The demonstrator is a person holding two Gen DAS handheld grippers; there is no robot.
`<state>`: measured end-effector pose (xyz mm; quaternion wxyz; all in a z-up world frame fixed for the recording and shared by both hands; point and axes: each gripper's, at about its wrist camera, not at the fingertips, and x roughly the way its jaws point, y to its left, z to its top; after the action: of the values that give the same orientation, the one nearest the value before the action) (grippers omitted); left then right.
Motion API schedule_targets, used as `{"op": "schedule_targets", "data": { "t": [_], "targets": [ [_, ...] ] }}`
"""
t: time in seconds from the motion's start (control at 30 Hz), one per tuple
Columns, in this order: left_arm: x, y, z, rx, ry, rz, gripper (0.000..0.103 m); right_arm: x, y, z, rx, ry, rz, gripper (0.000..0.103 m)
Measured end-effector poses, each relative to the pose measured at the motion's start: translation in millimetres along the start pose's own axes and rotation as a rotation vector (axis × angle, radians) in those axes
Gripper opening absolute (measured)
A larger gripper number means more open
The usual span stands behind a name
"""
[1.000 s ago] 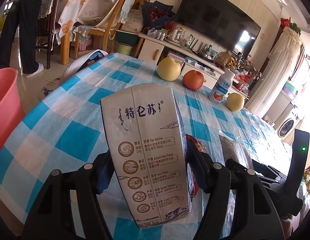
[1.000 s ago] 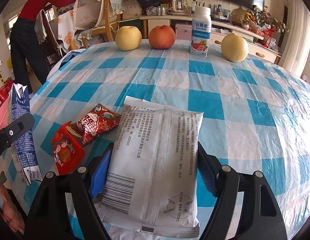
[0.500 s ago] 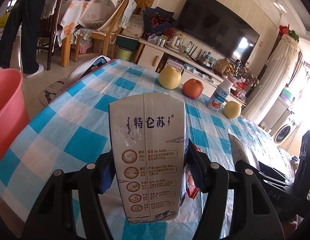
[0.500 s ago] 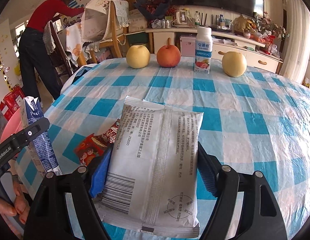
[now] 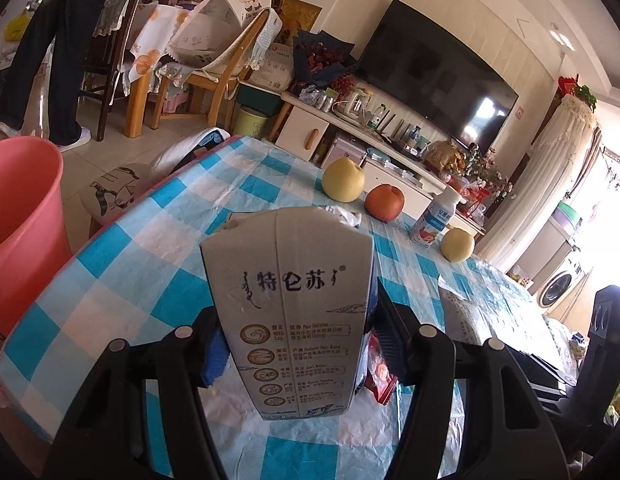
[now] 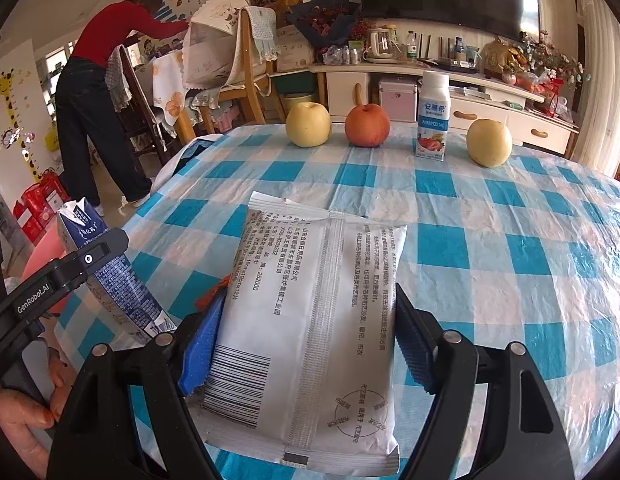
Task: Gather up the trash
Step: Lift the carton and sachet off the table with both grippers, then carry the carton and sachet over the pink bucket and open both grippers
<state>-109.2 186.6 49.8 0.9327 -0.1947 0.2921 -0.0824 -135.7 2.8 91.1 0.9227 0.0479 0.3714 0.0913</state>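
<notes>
Blue-and-white checked cloth covers the surface (image 6: pixel 490 240) in a living room. Above it, the left hand-held gripper (image 5: pixel 295 334) has its fingers closed against the sides of a milk carton (image 5: pixel 289 312), held upright and clear of the cloth. The right hand-held gripper (image 6: pixel 305 344) is clamped on a flat white sachet (image 6: pixel 310 312), printed back facing up. Beneath the carton, a red snack wrapper (image 5: pixel 378 372) lies on the cloth. Beyond the carton, at the far edge, stand a yellow pear (image 6: pixel 307 124), a red apple (image 6: pixel 367 125), a yogurt bottle (image 6: pixel 432 116) and a second pear (image 6: pixel 489 142). Left of the carton, off the edge, stands a pink bucket (image 5: pixel 21 216).
</notes>
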Motion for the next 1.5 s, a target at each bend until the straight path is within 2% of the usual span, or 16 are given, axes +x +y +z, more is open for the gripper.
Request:
{"op": "schedule_targets", "data": {
  "t": [0.2,0.4,0.93,1.07,1.2,1.5],
  "targets": [
    [-2,11,2,-0.036,0.011,-0.009,0.062,-1,19,1,-0.034,0.001,0.021,0.077],
    [-11,18,6,-0.056,-0.012,-0.01,0.062,-1,30,0,-0.058,0.006,0.024,0.077],
    [-45,46,24,-0.138,-0.11,-0.011,0.062,-5,60,8,-0.105,-0.014,0.057,0.077],
    [-60,62,32,-0.166,-0.169,0.037,0.062,-4,78,15,-0.124,-0.017,0.093,0.077],
    [-79,88,45,-0.188,-0.239,0.126,0.062,1,108,23,-0.166,-0.019,0.144,0.077],
    [-118,177,69,-0.327,-0.353,0.311,0.062,30,212,45,-0.301,-0.003,0.31,0.077]
  ]
}}
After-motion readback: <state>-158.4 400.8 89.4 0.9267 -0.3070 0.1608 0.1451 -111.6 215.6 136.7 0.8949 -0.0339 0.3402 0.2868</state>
